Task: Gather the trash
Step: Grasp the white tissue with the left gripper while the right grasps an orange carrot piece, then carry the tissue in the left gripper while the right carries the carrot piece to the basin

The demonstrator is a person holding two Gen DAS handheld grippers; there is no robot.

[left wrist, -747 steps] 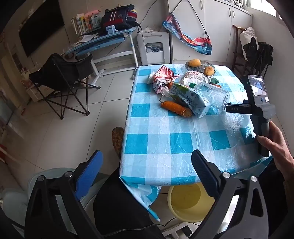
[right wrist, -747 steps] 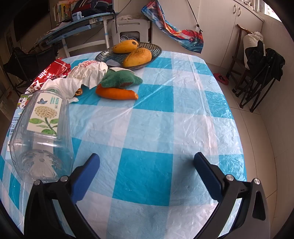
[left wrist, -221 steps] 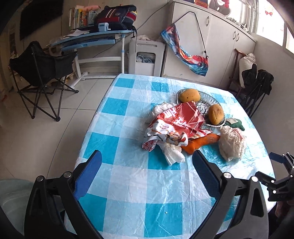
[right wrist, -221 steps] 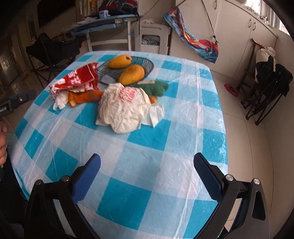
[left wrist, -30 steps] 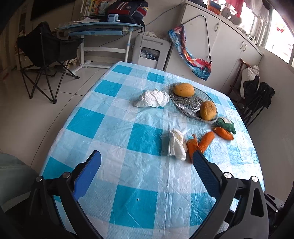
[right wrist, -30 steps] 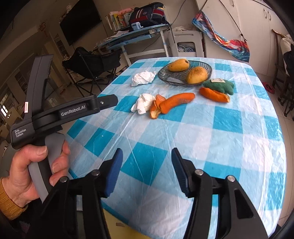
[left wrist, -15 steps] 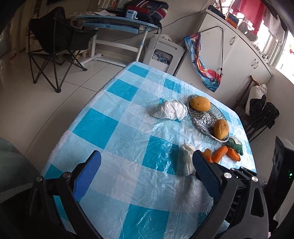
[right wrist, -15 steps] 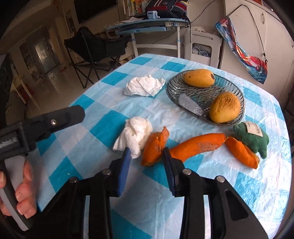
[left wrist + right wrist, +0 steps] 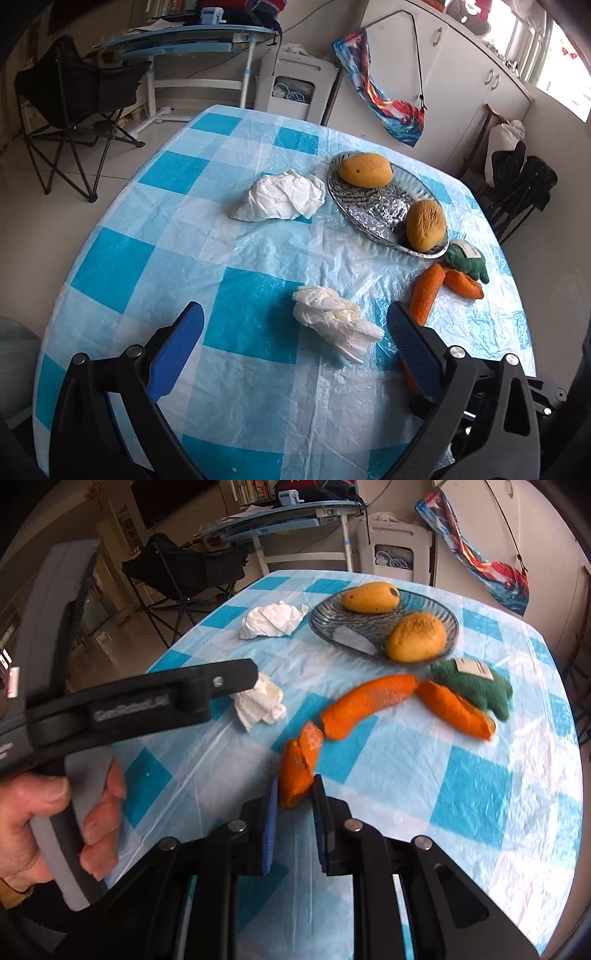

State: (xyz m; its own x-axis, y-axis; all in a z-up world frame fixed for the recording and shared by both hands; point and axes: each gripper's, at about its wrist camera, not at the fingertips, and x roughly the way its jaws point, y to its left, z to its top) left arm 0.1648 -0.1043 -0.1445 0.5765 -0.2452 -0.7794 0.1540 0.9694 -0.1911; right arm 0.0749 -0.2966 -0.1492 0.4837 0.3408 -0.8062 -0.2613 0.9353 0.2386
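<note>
A: While the right gripper (image 9: 294, 794) sits low over the table (image 9: 480, 786), what's between its fingers?

B: Short orange peel piece (image 9: 298, 768). Jaws have just been closing, now nearly together w/ the near end of the peel between the blue pads, pads look to be touching it on both sides. Pic's a bit blurred tho.

A: And the left gripper (image 9: 291, 325)?

B: Jaws spread wide, nothing pinched. Crumpled white tissue (image 9: 334, 323) lies on the cloth btwn the two fingers, closer to the right-hand one, not touched. From the right cam you see the person's hand (image 9: 48, 812) wrapped round the left handle, one finger tip just over that tissue.

A: Other trash?

B: Bigger crumpled white paper (image 9: 280, 199) further back, just beside the glass dish (image 9: 354, 199). Longer orange peel (image 9: 365, 705) lies just past the short one, ends nearly touching. Another orange piece (image 9: 458, 710) to the right of it, up against a green plush bit w/ a white tag (image 9: 476, 690).

A: Dish contents?

B: Two mangoes, yellow one (image 9: 365, 170) at the far side, browner one (image 9: 424, 225) at the near rim. Something silvery and crinkled btwn them, can't tell what.

A: Table?

B: Blue-white check plastic cover, wrinkled. Folding chair (image 9: 70, 96) and a desk (image 9: 192, 38) behind, on tiled floor.
</note>
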